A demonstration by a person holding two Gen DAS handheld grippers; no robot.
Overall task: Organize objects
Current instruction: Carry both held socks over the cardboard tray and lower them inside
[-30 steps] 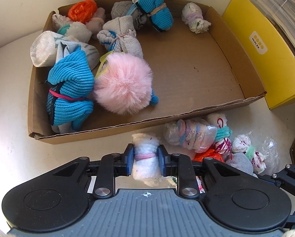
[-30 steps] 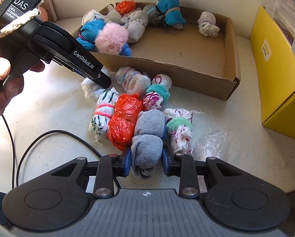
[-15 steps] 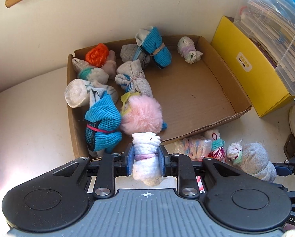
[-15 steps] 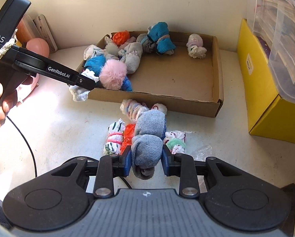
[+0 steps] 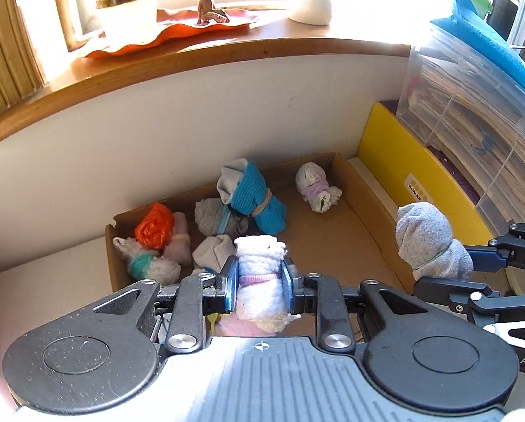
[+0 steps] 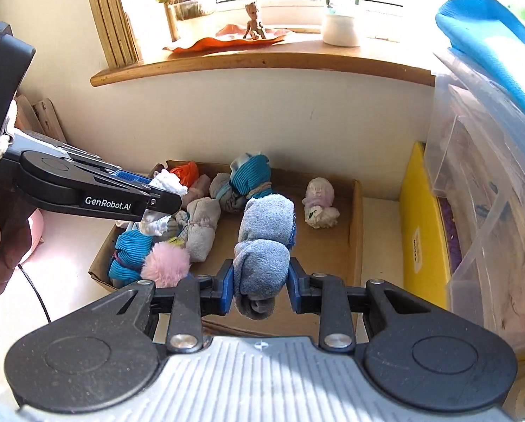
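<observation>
My left gripper [image 5: 259,289] is shut on a white fluffy sock roll [image 5: 260,263] with a pink band, held above the near left part of the cardboard box [image 5: 367,211]. From the right wrist view the same gripper [image 6: 162,201] hangs over the box's left end with the white roll [image 6: 167,183] in it. My right gripper [image 6: 261,286] is shut on a grey sock roll [image 6: 266,232], held over the box's near edge [image 6: 355,246]; that grey roll [image 5: 427,242] shows at the right in the left wrist view. Several bundles lie in the box, among them a blue one [image 5: 255,200] and an orange one [image 5: 155,227].
A yellow box [image 5: 403,176] and a clear plastic bin [image 5: 473,112] stand right of the cardboard box. A white wall and a wooden windowsill [image 6: 262,61] with a pot and a figurine rise behind it. A pink pompom [image 6: 165,267] lies in the box's near left corner.
Both grippers have risen with their sock rolls from the table and moved forward over the box. The loose pile of bundles on the table has dropped out of view.
</observation>
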